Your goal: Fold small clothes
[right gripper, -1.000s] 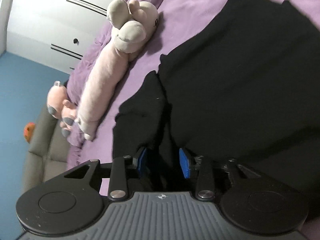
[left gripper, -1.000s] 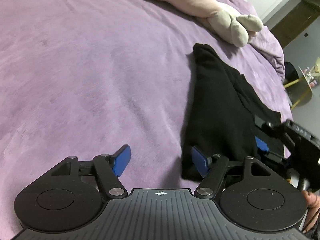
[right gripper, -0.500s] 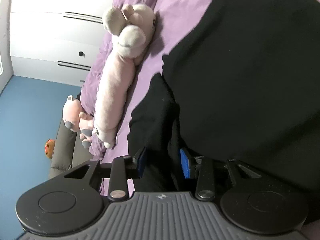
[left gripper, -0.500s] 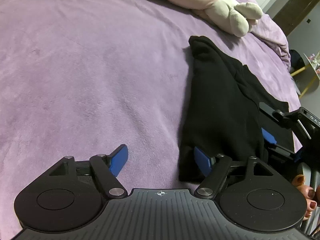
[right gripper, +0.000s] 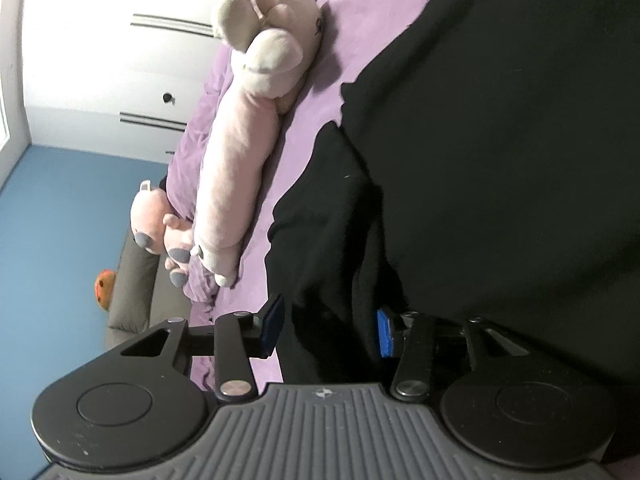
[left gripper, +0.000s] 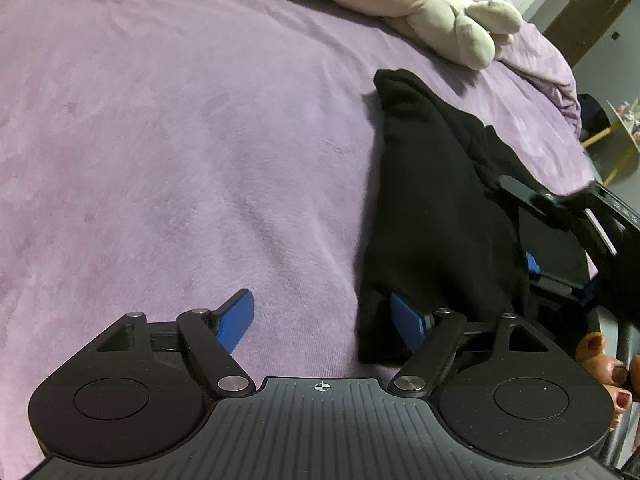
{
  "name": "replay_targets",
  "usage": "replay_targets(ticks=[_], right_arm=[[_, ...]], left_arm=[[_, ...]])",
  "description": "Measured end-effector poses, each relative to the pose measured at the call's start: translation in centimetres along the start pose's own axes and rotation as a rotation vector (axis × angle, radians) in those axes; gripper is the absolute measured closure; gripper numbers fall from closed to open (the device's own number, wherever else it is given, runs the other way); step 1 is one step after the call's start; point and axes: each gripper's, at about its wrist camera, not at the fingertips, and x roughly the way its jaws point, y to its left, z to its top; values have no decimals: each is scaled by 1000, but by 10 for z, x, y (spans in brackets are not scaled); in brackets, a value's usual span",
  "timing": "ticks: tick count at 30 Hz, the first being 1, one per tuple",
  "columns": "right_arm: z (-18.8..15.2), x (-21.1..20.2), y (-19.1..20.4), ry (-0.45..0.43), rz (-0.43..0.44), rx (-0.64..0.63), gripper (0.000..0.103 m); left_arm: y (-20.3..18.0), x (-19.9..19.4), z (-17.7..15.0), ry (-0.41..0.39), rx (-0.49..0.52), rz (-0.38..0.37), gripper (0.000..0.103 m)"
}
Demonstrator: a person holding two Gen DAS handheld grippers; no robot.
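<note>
- So the right gripper (right gripper: 326, 330) just let go. A second ago its blue pads were pinched narrow on a fold of the black garment (left gripper: 436, 216); now they stand clearly wider, with the cloth hanging loose in the gap. One pad is clear on the purple side and the other is half buried in the fabric, so it's touching but not gripping.
- To me that says this fold has been laid down and the right side is done with it. What comes next is probably a regrip or a smoothing pass.
- The left gripper (left gripper: 324, 318) hasn't changed: wide open, holding nothing. Its left pad is over bare purple bedspread (left gripper: 180, 152), and its right pad (left gripper: 408, 320) sits right at the garment's near edge, maybe just brushing it. I can't tell whether it actually touches.
- It has crept a bit closer to that near corner of the cloth over the last second.
- The garment lies as a long narrow bundle on the right side of the bed, running from the near edge toward the far one, where the plush toy (left gripper: 440, 24) lies just beyond it, not touching.
</note>
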Motion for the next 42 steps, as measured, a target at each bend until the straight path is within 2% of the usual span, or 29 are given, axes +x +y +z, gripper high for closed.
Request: replay_targets(ticks=[1,3,6,8,10,12,14,16,18,21,24,26,27,29,31,33,35,37,38,42], right_arm=[[-1,3,2,4,-18,-21,88],[-4,4,9,-2,-69,-90,91],[-8,-13,36,-72,-212,-286,92],[-13,-32,52,-133,-298,-423,92],[-20,-49,65,-203,-440,-572,92],[-17,-61,58,-223,-516,-574,92],[-9,-65,40,-191,-514,-513,91],[-3,-71,21,-136,-457,-437,86],[-2,-86,8,-129,-381,-367,81],[-3,-97,-10,-108,-252,-266,60],[-2,-83,-10,-83,-216,-244,58],[-2,-69,0,-79,-253,-303,74],[-3,-64,8,-79,-287,-345,91],[-8,-67,30,-138,-376,-474,92],[-12,-83,45,-252,-465,-596,93],[-11,-98,46,-327,-560,-625,93],[-4,-103,34,-331,-632,-604,93],[2,-104,16,-321,-719,-587,92],[5,-106,5,-305,-701,-570,91],[7,-131,-5,-288,-537,-516,81]], left_arm=[[0,0,0,1,-2,1,23],[-1,-1,1,-2,-8,7,24],[-9,-7,3,-41,9,5,26],[-15,-8,4,-46,18,-41,26],[-20,-4,5,-31,-5,-111,26],[-31,3,3,-24,2,-145,26],[-46,13,0,0,41,-127,26],[-58,21,-4,20,70,-144,26],[-62,23,-7,23,86,-179,26],[-59,23,-10,15,74,-197,26],[-61,21,-11,16,58,-184,26],[-65,18,-12,22,68,-174,26],[-66,16,-13,24,76,-170,26],[-72,14,-12,23,105,-137,26],[-76,10,-16,7,154,-91,25],[-79,10,-20,8,175,-103,25],[-82,12,-24,28,175,-122,24],[-92,12,-30,14,222,-89,23],[-95,12,-32,10,245,-88,23],[-98,11,-35,23,247,-101,23]])
